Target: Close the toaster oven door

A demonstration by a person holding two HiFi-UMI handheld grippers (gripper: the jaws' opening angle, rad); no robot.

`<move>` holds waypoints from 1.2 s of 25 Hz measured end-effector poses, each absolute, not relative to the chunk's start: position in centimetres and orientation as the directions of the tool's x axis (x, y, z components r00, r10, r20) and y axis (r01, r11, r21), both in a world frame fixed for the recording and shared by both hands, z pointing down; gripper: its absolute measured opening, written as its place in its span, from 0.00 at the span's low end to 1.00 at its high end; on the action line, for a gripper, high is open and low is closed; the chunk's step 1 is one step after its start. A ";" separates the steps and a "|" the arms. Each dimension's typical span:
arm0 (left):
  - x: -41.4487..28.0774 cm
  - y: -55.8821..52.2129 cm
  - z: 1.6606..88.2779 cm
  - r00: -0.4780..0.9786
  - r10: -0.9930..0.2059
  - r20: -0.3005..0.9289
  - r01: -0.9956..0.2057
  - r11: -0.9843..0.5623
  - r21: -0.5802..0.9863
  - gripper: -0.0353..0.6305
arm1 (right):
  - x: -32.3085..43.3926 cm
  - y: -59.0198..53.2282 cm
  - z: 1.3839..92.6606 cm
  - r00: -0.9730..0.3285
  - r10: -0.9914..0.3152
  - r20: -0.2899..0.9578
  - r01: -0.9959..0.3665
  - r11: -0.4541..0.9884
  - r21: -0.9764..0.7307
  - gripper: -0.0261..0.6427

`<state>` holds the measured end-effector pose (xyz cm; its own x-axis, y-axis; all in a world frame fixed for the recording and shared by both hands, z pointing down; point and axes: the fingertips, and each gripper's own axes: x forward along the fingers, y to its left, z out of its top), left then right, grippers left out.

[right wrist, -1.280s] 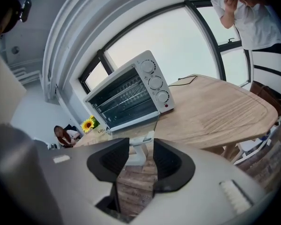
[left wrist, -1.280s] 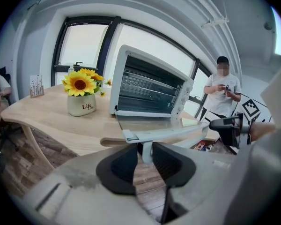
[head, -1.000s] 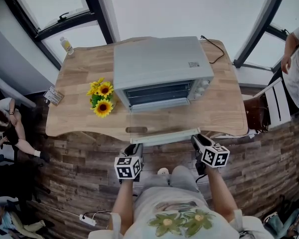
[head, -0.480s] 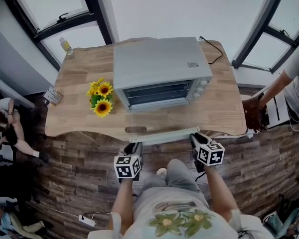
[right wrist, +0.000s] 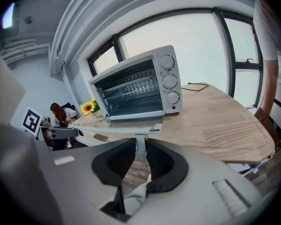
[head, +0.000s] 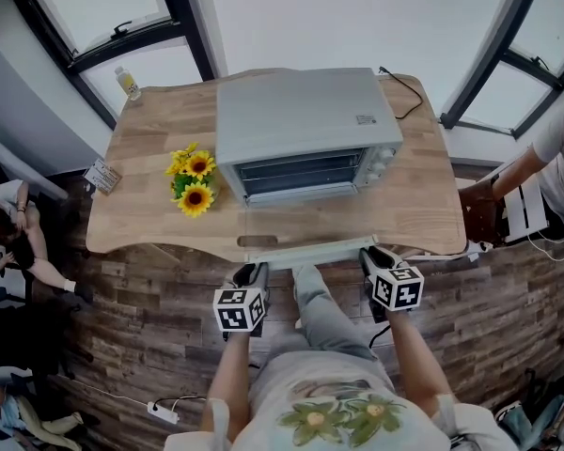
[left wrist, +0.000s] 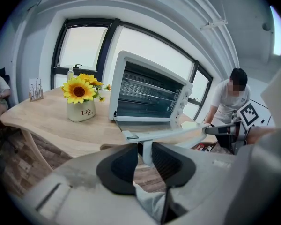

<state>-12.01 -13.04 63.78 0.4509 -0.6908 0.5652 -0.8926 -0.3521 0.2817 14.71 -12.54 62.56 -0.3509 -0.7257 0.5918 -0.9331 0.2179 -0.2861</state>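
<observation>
Silver toaster oven door lies open, level.

Dark-framed windows overlook a wooden table on plank floor.

The right edge cuts off the person. The card stand's print, at the left, is too small to read. The left gripper and right gripper cover the door handle's ends.

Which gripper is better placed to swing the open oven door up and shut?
Left, narrowly: the left gripper is clamped on one post of the door handle; the right gripper has just been closing on the other post. Both could probably lift together.
</observation>
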 end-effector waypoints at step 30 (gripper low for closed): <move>-12.2 -15.4 59.5 0.475 -0.728 0.494 -0.880 -0.387 0.276 0.22 | 14.6 -14.5 58.2 -0.288 -0.804 0.520 -0.955 0.200 -0.220 0.14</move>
<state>-12.17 -15.36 59.45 0.4752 -0.7284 0.4935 -0.8798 -0.3871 0.2758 14.62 -14.53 58.16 -0.2882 -0.8039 0.5203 -0.9548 0.1999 -0.2201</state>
